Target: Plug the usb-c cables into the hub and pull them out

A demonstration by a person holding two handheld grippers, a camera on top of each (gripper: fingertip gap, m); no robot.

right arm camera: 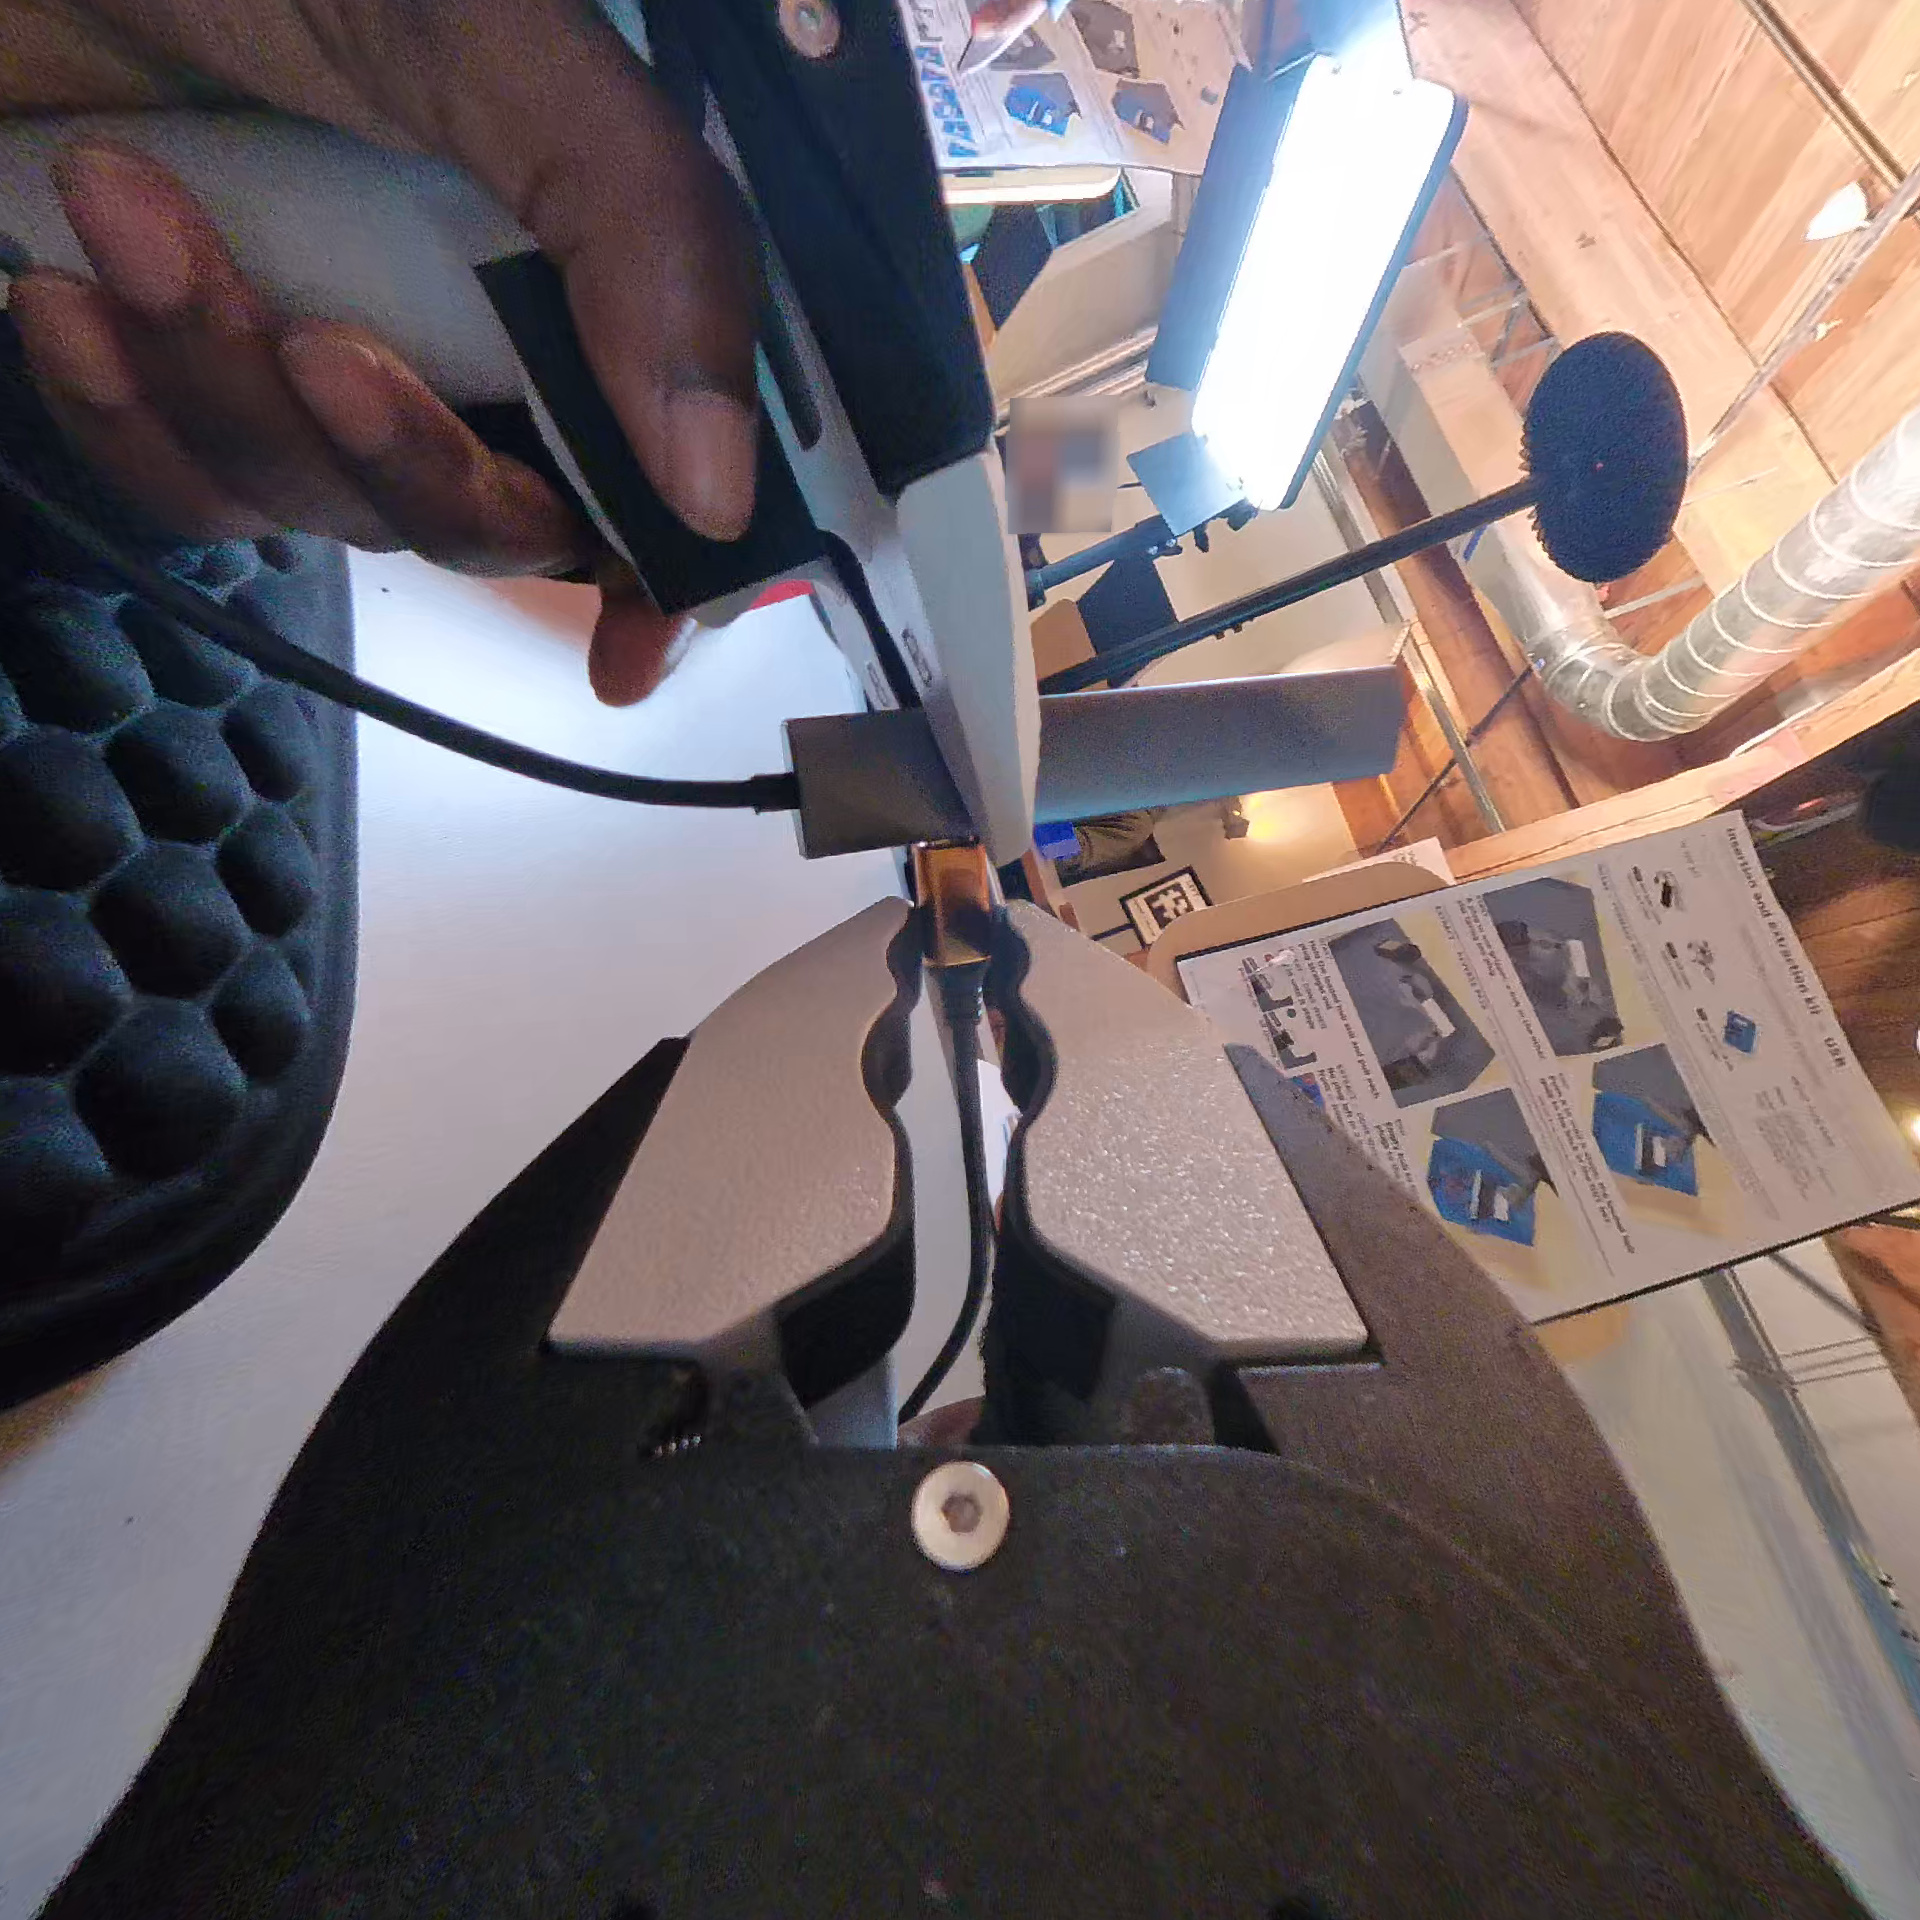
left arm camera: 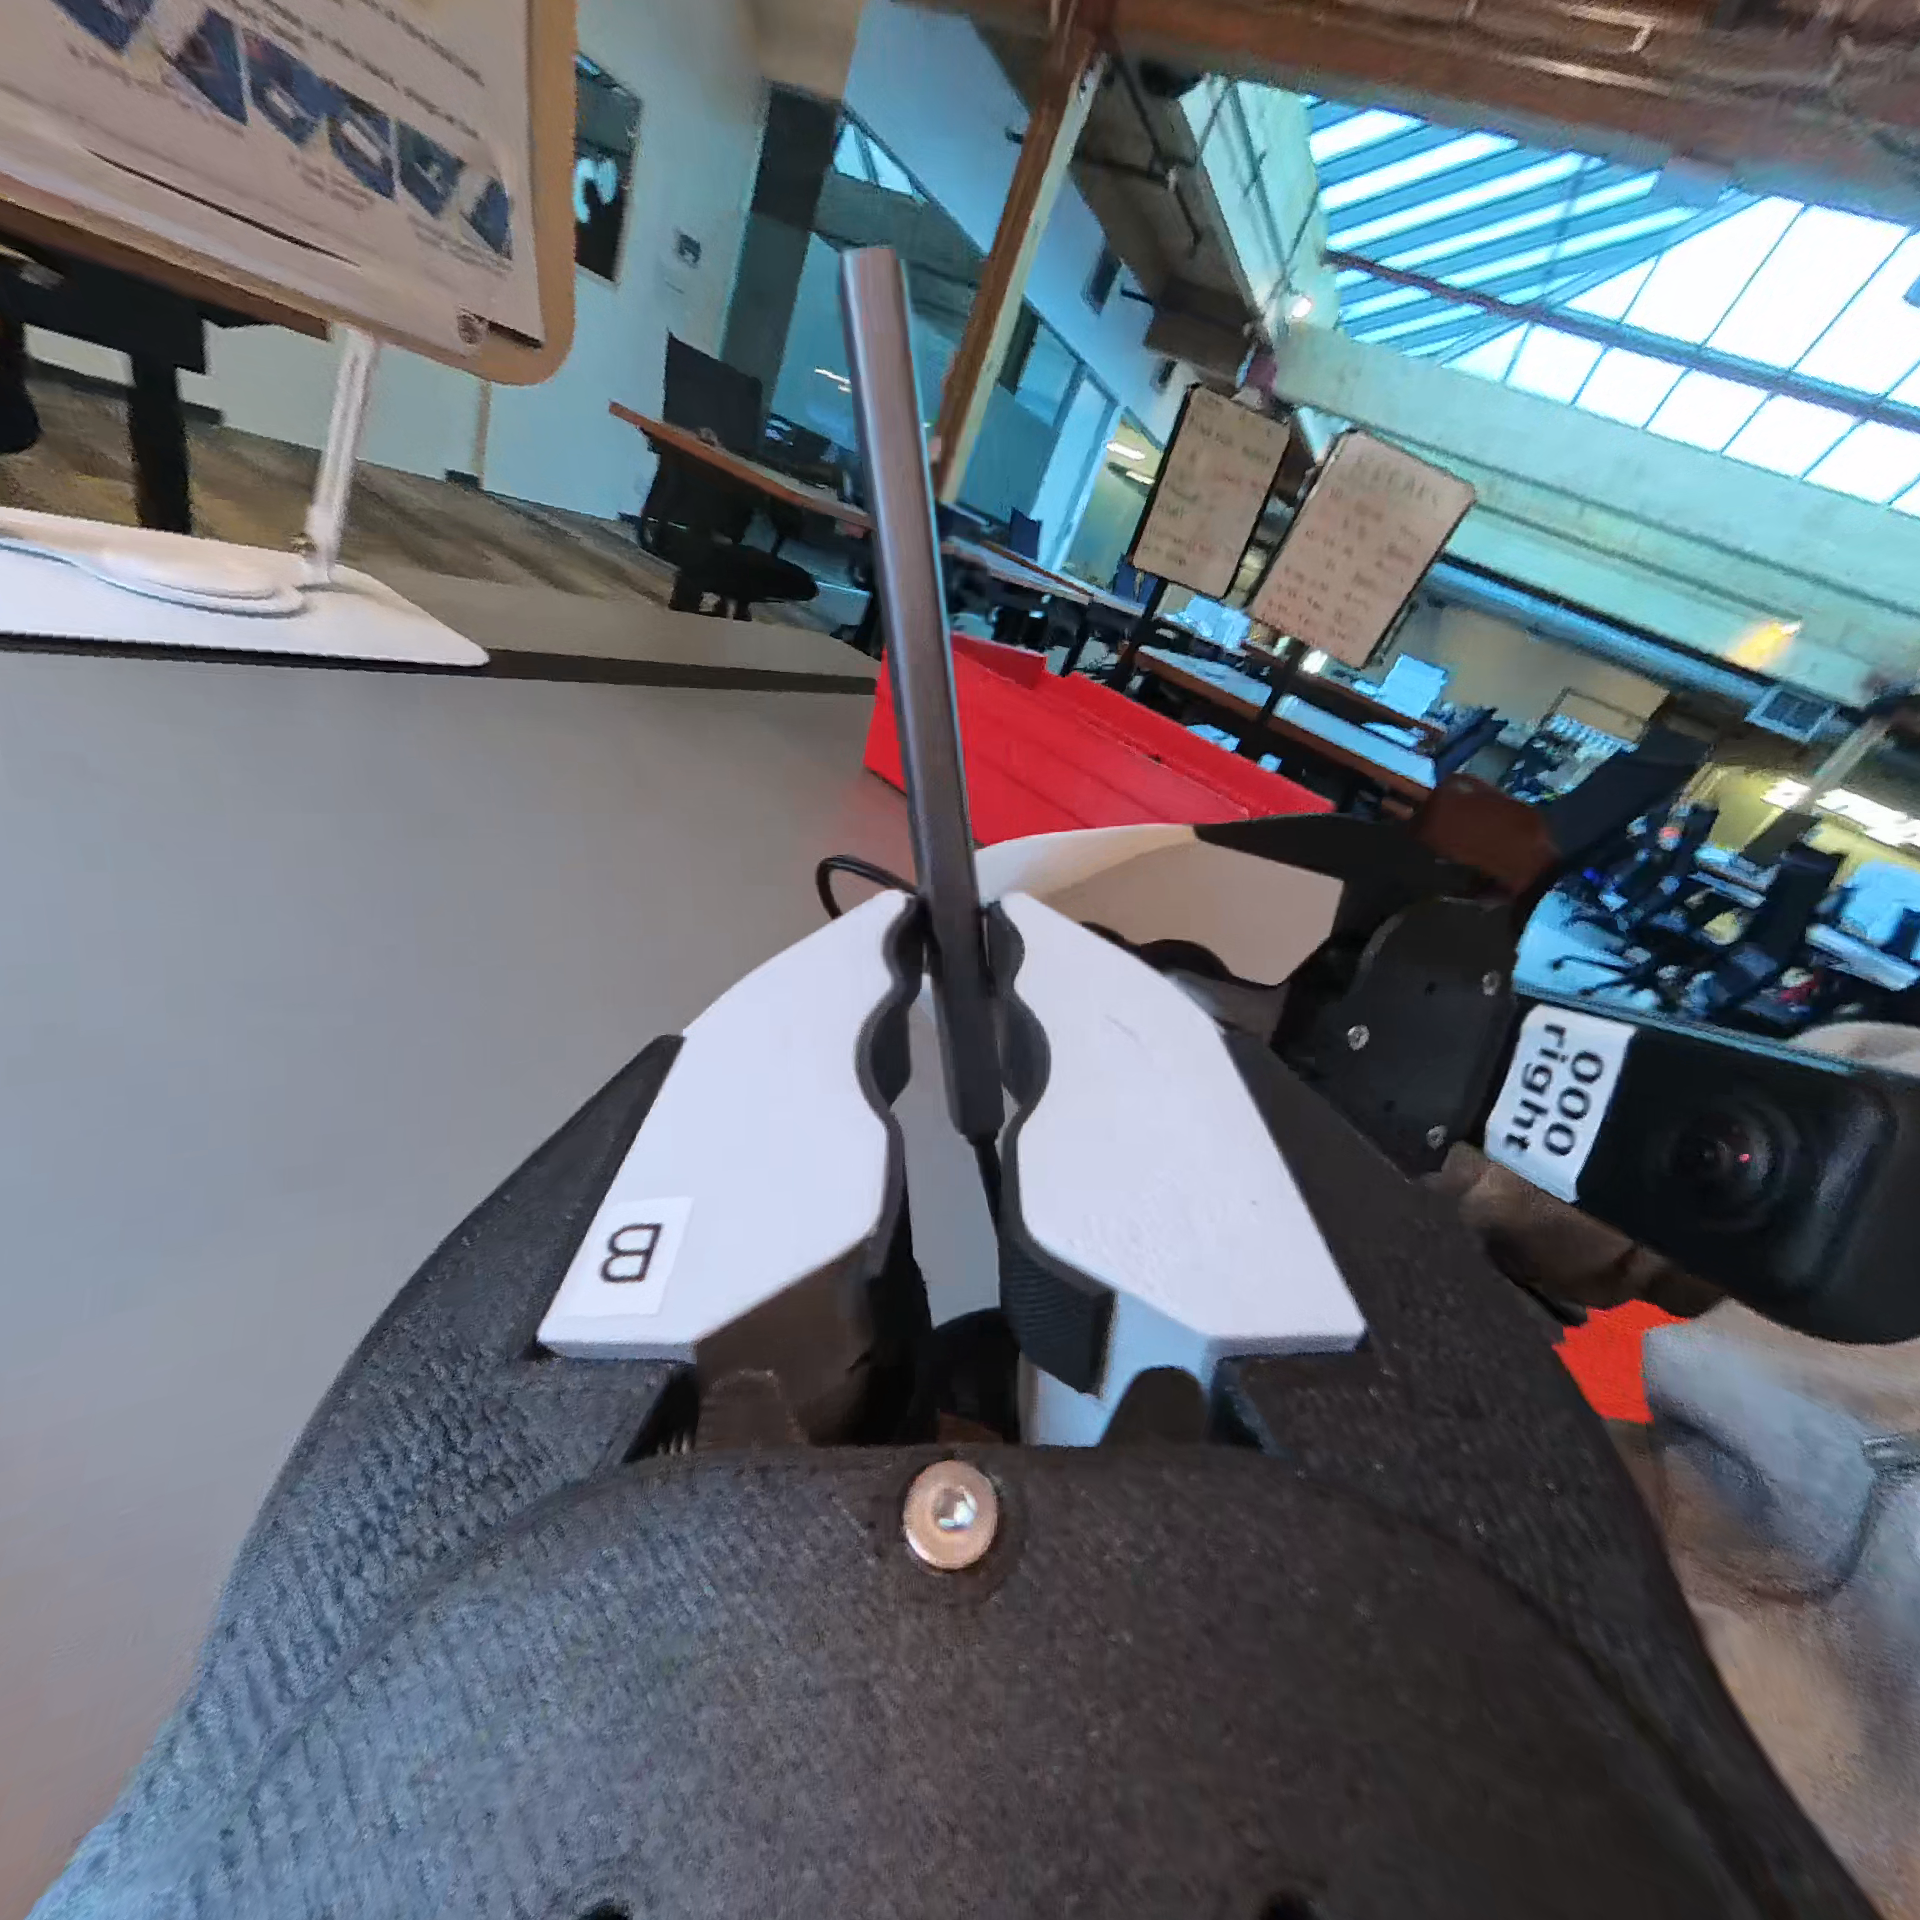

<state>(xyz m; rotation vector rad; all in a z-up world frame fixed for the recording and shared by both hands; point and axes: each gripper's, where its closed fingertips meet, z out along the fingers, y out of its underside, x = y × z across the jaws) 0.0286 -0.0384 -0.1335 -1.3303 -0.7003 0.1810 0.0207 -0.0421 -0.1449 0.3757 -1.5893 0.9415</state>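
Grey tabletop (left arm camera: 364, 935) lies below both grippers, with a red tray (left arm camera: 1049, 748) at its far edge and an open office beyond. Left gripper (left arm camera: 951, 935) is pressed together on the hub (left arm camera: 904, 582), a slim dark grey bar that stands nearly upright between the fingertips and rises well above them; its own thin black lead (left arm camera: 987, 1164) drops out of its lower end between the fingers. Right gripper (right arm camera: 956, 925) pinches the usb-c plug (right arm camera: 951, 904) at the fingertips, with the cable (right arm camera: 971, 1143) running back down the gap between the fingers. From the right wrist view, the hub lies crosswise just past the fingertips, and the plug's front end meets the hub's long edge; how deep it sits cannot be told. A hand (right arm camera: 364, 343) grips the left gripper's handle. An instruction sheet (right arm camera: 1558, 1060) stands to the right.
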